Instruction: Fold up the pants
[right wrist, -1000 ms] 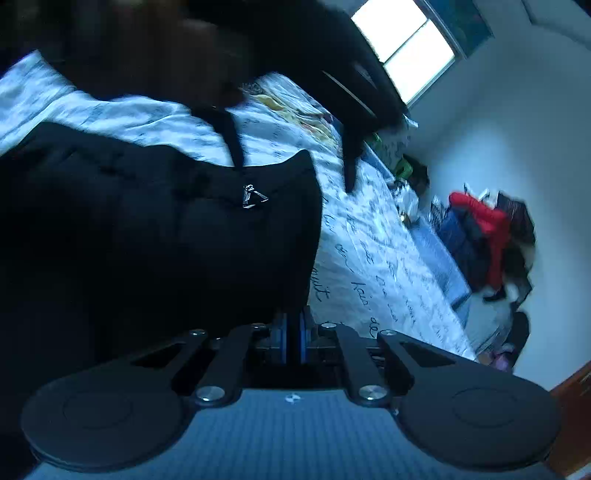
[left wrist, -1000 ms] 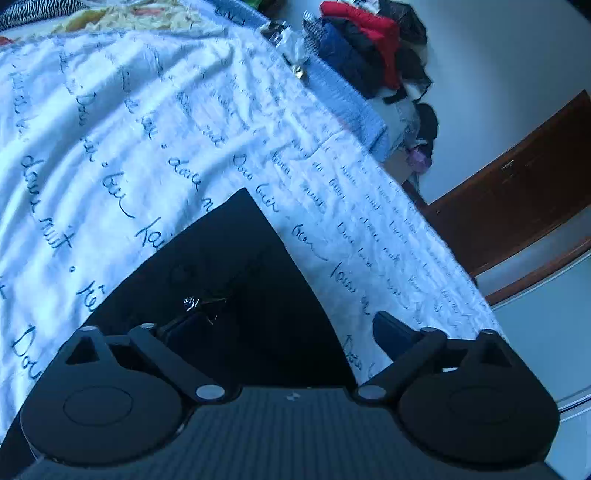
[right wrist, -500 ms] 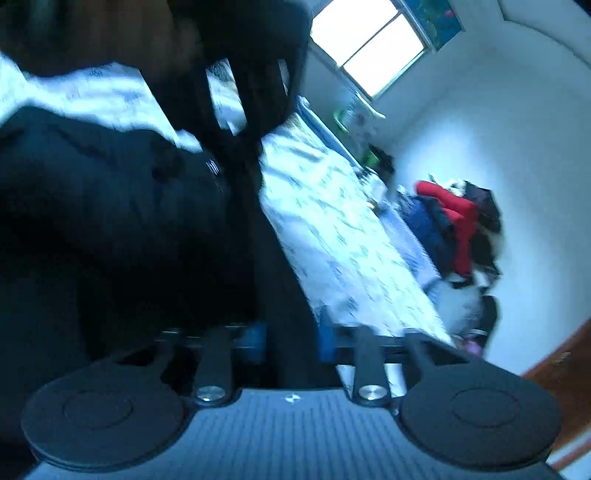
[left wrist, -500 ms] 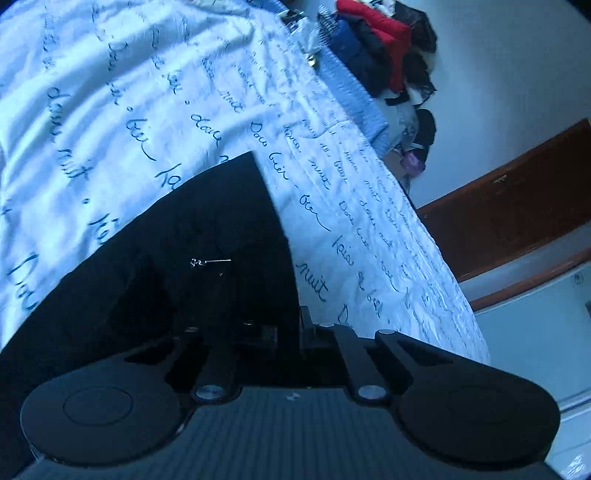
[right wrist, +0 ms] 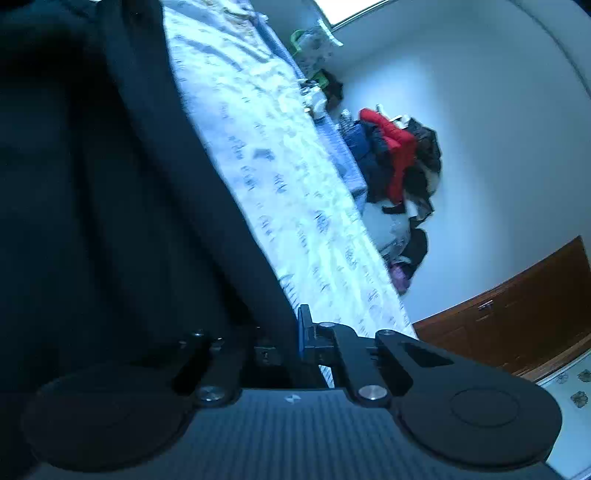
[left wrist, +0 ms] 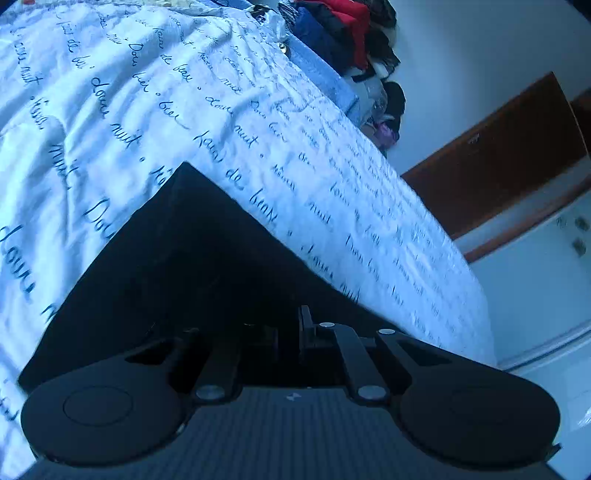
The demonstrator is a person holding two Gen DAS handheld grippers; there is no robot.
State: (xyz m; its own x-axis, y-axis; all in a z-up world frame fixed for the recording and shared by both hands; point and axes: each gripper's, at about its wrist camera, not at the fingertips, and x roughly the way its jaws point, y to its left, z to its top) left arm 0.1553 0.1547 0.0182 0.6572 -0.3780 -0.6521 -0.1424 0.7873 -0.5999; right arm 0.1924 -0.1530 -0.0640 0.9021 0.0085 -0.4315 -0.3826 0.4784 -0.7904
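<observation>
The black pants (left wrist: 177,258) lie on the white bedspread with dark script (left wrist: 147,92); one pointed corner reaches toward the middle of the bed. My left gripper (left wrist: 288,332) is shut on the near edge of the black fabric. In the right wrist view the pants (right wrist: 92,203) fill the left half, lifted close to the camera. My right gripper (right wrist: 284,339) is shut on a fold of the fabric; its left finger is hidden behind the cloth.
A pile of red, blue and dark clothes (right wrist: 391,162) lies by the white wall past the bed's far side. A brown wooden door or cabinet (left wrist: 495,155) stands at right. A window (right wrist: 347,11) is behind the bed.
My left gripper closed on the pants' edge and pulled it along the bed. My right gripper swung right with its fabric raised, so the cloth now covers the left of its view.
</observation>
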